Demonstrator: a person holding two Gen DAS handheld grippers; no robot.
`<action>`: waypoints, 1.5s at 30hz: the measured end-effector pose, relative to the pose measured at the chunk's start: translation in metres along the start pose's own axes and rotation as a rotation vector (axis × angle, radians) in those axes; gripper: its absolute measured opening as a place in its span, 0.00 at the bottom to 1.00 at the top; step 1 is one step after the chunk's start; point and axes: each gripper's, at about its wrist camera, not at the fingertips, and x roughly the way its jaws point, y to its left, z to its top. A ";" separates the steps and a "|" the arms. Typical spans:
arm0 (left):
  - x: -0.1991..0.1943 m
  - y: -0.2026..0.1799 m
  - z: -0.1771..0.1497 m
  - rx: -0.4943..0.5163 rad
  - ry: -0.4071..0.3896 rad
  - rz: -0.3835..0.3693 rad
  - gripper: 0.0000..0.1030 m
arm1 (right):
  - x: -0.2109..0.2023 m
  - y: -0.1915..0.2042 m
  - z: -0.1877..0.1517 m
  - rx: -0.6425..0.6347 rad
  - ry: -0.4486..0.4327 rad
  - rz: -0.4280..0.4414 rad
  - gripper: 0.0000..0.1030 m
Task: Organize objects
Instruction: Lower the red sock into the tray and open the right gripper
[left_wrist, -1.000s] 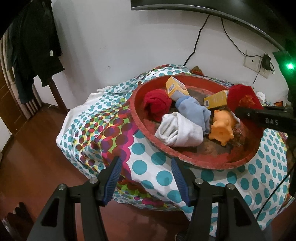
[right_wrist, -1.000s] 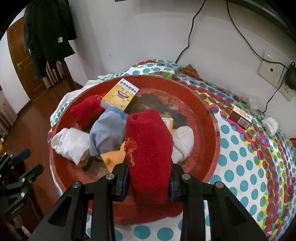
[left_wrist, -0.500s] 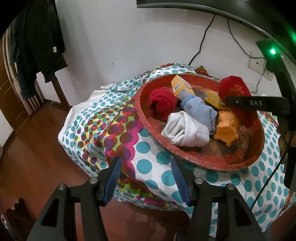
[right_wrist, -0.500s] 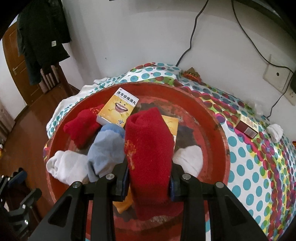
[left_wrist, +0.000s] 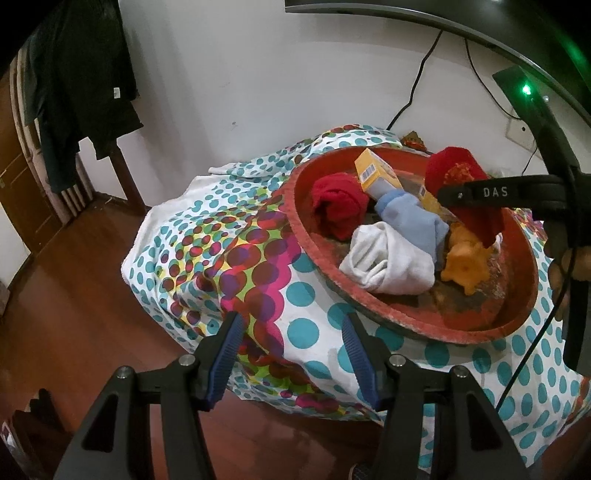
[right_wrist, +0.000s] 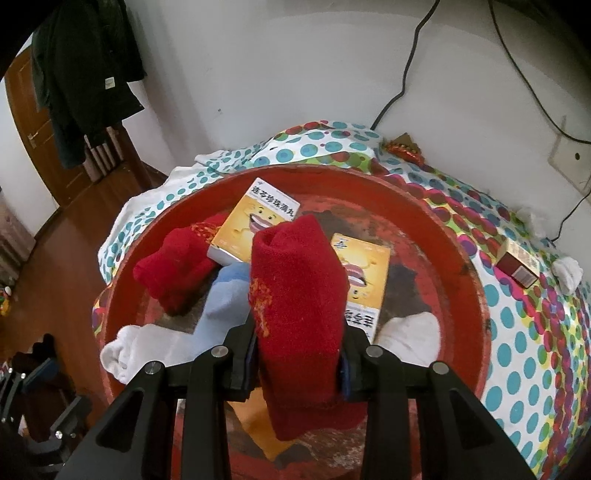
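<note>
red sock clamped in right gripper over red basin; left gripper apart, empty. small box & white sock outside basin left.

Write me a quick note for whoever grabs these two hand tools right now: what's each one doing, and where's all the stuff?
Right gripper: jaws shut on a red sock, held over the red basin.
Left gripper: open, holding nothing, at the table's near edge.
In the basin: another red sock, blue sock, two white socks, two yellow boxes, orange toy.
Outside, on the dotted cloth: small dark-red box, white bundle.
Left: probably drop the sock, gather those.
</note>
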 end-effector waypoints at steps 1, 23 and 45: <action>0.000 0.000 0.000 0.000 0.000 -0.005 0.56 | 0.001 0.002 0.000 -0.004 0.003 0.001 0.32; 0.005 0.007 0.000 -0.030 0.010 0.002 0.58 | 0.032 0.009 0.018 -0.014 0.043 0.003 0.33; 0.005 0.000 -0.002 -0.007 0.012 0.003 0.58 | 0.024 0.011 0.015 -0.021 0.017 -0.012 0.55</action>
